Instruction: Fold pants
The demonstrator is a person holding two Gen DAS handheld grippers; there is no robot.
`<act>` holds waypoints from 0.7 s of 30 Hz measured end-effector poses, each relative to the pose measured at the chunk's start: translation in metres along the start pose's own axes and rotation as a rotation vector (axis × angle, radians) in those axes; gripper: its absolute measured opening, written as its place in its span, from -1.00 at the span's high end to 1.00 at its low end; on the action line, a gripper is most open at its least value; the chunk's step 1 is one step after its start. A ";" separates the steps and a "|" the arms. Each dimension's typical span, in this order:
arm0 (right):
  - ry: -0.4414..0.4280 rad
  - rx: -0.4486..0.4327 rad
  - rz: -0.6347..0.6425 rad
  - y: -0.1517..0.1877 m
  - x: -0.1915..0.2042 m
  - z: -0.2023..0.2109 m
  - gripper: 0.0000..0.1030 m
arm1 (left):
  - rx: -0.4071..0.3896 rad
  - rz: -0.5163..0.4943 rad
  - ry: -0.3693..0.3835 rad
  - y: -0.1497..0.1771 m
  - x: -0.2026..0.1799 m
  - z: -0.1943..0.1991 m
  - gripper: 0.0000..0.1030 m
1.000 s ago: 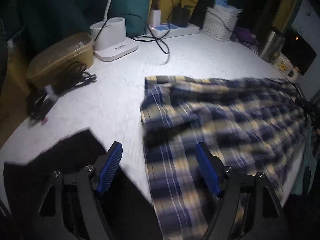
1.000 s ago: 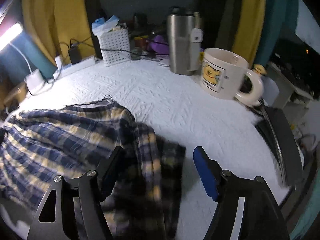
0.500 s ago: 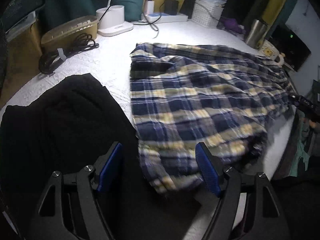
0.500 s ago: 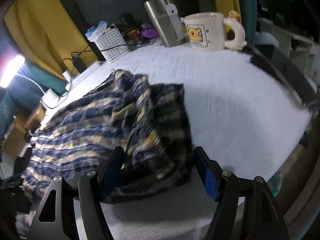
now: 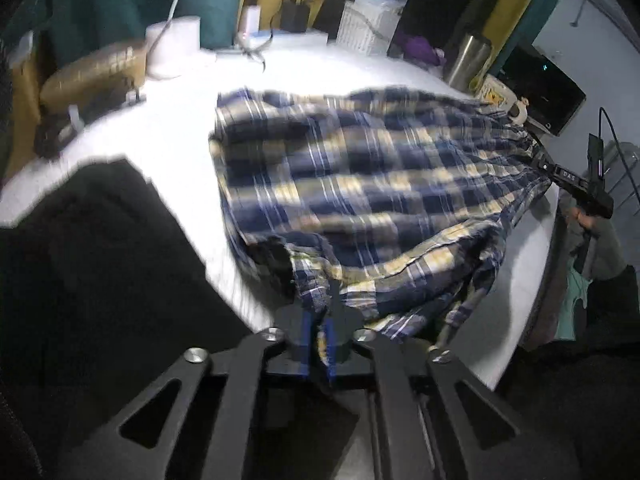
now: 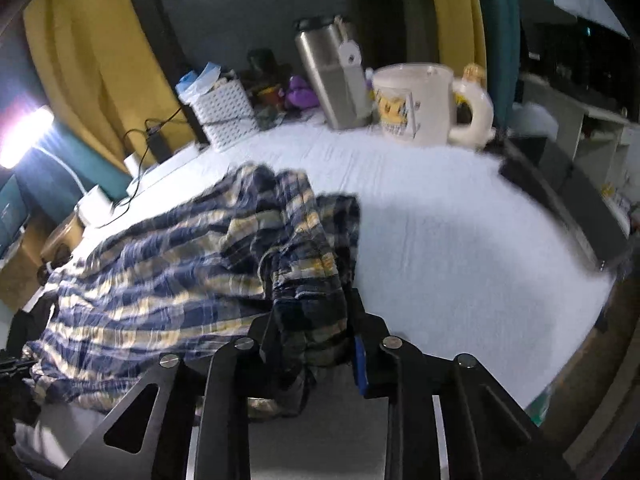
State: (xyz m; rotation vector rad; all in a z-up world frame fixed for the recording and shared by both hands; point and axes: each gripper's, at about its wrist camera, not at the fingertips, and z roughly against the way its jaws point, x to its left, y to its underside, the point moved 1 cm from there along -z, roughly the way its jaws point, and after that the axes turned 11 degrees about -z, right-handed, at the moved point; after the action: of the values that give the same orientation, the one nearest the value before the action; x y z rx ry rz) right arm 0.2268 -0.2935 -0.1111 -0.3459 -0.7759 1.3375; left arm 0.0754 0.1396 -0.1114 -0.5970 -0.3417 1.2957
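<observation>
Spreading across the white textured tabletop (image 5: 172, 148), the pants (image 5: 372, 184) you are working on are a thin plaid fabric in navy, pale yellow and white, rumpled and creased, with motion blur over much of the weave. They lie between your two hands, one end towards each gripper, sagging onto the table in the middle.

Your left gripper (image 5: 319, 336) has just been closing, and its blue pads are now pinched tight on a bunched fold at the near edge of the cloth; the fabric rises out from between the fingertips and fans away towards the far side of the table. A black garment (image 5: 100, 264) lies just left of that gripper, beside the plaid but not in its grip.

Your right gripper (image 6: 316, 336) has also just been closing. Its jaws stand a little apart because a thick wad of the plaid fills the gap, pressed between the dark left finger and the blue right pad (image 6: 359, 360). A loose tail of cloth hangs down below the jaws, over the table's front edge. In the left wrist view you can see that same gripper at the far right corner of the pants, with the cloth drawn up to it.

Behind the pants, well apart from them, stand a cream mug (image 6: 416, 104), a steel tumbler (image 6: 332, 76) and a white basket (image 6: 224, 116).
</observation>
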 end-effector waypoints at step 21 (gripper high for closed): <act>0.194 -0.050 0.094 0.012 -0.027 0.032 -0.43 | 0.077 -0.199 0.115 0.029 -0.046 0.001 0.84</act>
State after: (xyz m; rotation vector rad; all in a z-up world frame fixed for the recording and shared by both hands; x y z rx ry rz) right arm 0.1959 -0.3233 -0.1045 -0.5491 -0.6379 1.3507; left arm 0.0402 0.1003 -0.1233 -0.5555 -0.2484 1.0741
